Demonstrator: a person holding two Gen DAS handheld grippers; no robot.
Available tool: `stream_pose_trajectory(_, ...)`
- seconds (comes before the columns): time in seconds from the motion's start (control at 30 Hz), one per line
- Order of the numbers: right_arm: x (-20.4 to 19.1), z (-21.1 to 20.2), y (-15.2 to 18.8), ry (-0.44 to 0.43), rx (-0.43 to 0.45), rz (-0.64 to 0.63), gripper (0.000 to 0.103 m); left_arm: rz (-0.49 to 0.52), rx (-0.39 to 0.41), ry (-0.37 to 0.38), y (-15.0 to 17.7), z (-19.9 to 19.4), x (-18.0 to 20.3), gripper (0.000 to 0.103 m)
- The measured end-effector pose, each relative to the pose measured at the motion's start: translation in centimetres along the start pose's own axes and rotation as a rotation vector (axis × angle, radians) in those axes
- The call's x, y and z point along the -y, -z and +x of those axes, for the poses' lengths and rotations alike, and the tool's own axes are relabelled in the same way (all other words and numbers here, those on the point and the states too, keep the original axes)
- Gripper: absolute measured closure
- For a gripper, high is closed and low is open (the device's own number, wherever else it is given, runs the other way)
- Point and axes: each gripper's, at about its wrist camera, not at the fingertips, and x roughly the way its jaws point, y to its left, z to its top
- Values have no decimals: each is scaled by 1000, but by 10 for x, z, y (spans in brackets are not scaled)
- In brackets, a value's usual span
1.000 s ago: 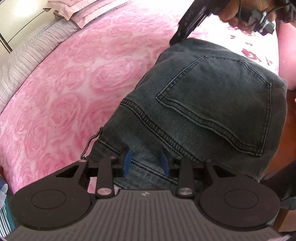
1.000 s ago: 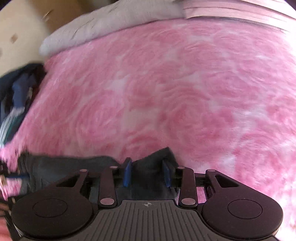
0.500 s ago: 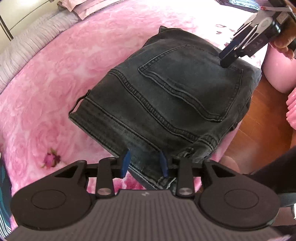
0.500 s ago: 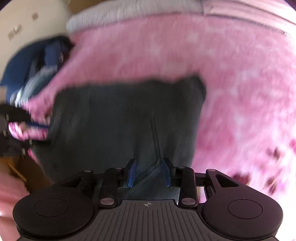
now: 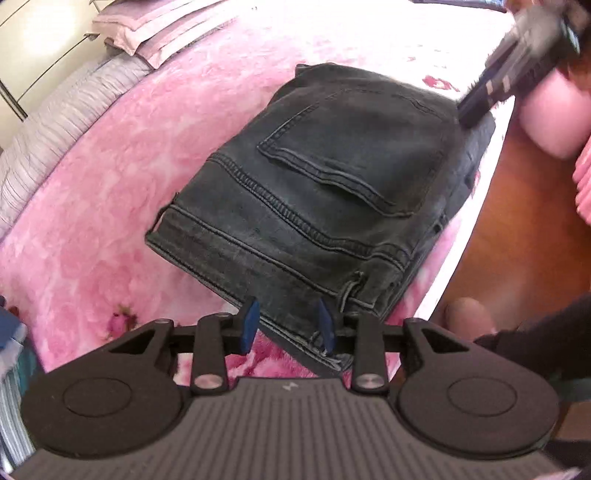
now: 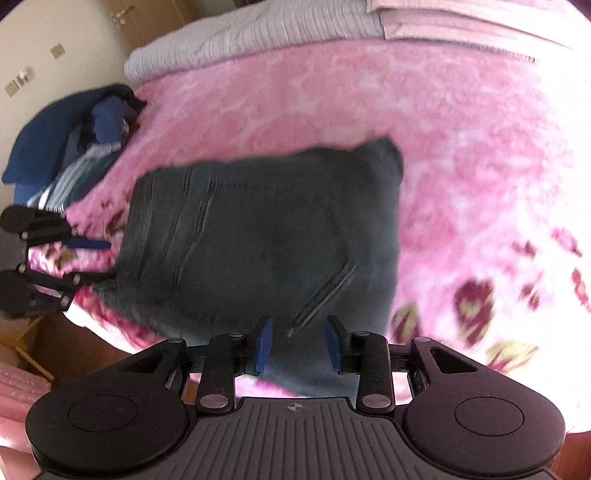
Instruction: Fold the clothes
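Note:
Dark grey jeans [image 5: 332,192] lie folded in a flat packet on the pink bed, back pocket up, near the bed's edge. My left gripper [image 5: 288,325] is open with its blue pads [image 5: 252,317] over the waistband corner. In the right wrist view the jeans [image 6: 266,236] fill the middle, and my right gripper [image 6: 298,345] is open, just above their near edge. The left gripper [image 6: 92,258] shows there at the far left, and the right gripper [image 5: 476,110] shows in the left wrist view at the jeans' far corner.
A pile of blue and striped clothes [image 6: 70,147] lies at the bed's left side. Grey striped bedding [image 5: 55,129] and pink pillows [image 5: 159,33] are at the head. Wooden floor [image 5: 517,229] lies beside the bed, with a pink object [image 5: 554,110] on it.
Both grippers have let go of the jeans and pulled back. The jeans went from being held up and carried to lying folded flat on the bed.

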Motion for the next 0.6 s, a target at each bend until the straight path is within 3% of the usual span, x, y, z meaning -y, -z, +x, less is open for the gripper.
stream_pose_trajectory(0.2,-14,-11,0,65,27,-57,68,48,62,-23,-1,-26,-3,73)
stream_pose_trajectory(0.33,-35,-22,5,63,45,-107,68,47,114,9,-6,-42,3,73)
stream_pose_trajectory(0.6,-50,9,11,68,-52,-134,67,59,53,61,0,-20,26,73)
